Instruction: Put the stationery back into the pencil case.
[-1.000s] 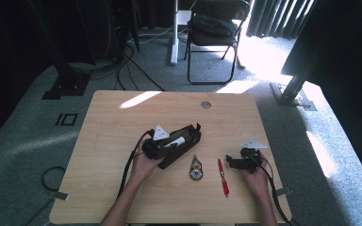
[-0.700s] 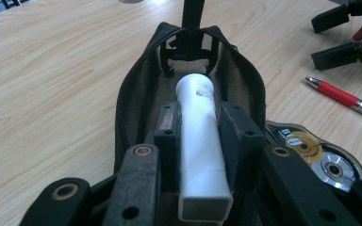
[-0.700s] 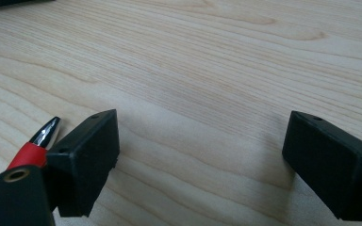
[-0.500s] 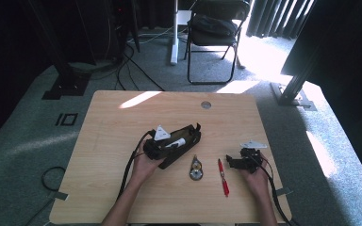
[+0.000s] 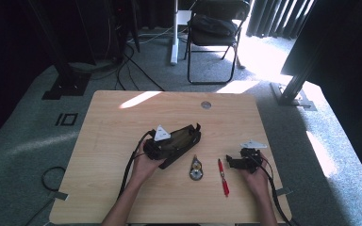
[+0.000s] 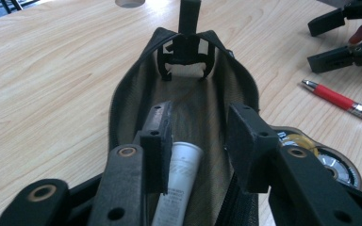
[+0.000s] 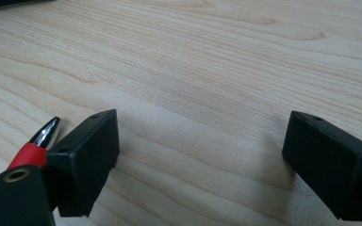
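At the centre of the counter [image 5: 122, 122], the left hand-held gripper [image 6: 200, 141] sits inside the mouth of the open black pouch [image 5: 181, 141], and its jaws have just been opening: they stand at a middling gap, and the white tube [image 6: 181, 181] lies loose in the pouch beside the left pad, with no pad pressing on it. I judge from this that the tube is now dropped off inside the pouch, so that item looks packed and the next candidates are the two things lying outside. The round disc [image 5: 196, 168] sits just at the pouch's 5 o'clock, and the red pen [image 5: 223, 176] lies at the disc's 3 o'clock, its length running from 12 to 6. The left hand [image 5: 146, 165] cradles its tool from the pouch's 7 o'clock, the jaws pointing along the pouch toward its far buckle end at 2 o'clock. The right hand-held gripper [image 5: 238, 162] rests low over bare wood at the pen's 2 o'clock, jaws wide and empty, aimed toward 9 o'clock; the pen tip [image 7: 45, 132] pokes out just beside its left jaw.
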A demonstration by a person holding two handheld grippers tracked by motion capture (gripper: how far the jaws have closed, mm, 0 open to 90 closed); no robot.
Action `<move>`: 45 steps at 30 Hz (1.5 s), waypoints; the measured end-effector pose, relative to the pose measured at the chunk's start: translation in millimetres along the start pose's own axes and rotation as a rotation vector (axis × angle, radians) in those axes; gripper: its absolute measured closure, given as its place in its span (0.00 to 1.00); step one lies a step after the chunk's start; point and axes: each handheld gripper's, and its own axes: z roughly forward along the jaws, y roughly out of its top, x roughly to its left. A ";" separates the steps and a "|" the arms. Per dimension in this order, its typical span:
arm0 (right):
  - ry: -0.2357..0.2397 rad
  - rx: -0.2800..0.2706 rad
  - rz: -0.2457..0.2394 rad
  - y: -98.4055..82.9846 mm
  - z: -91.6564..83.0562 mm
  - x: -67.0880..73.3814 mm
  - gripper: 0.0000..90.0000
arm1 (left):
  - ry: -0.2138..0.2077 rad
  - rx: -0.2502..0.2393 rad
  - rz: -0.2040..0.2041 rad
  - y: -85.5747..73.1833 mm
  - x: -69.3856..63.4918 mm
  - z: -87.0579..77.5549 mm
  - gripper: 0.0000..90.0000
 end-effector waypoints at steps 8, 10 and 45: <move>0.000 0.000 0.000 0.0 0.0 0.0 0.13 | -0.009 -0.027 0.008 6.4 -7.1 -7.5 0.63; 0.000 0.000 0.000 0.0 0.0 0.0 0.13 | -0.008 -0.031 0.013 8.8 -9.7 -9.0 0.62; 0.000 0.000 0.001 0.0 0.0 0.0 0.13 | -0.047 -0.046 0.033 16.8 -40.9 -8.0 0.54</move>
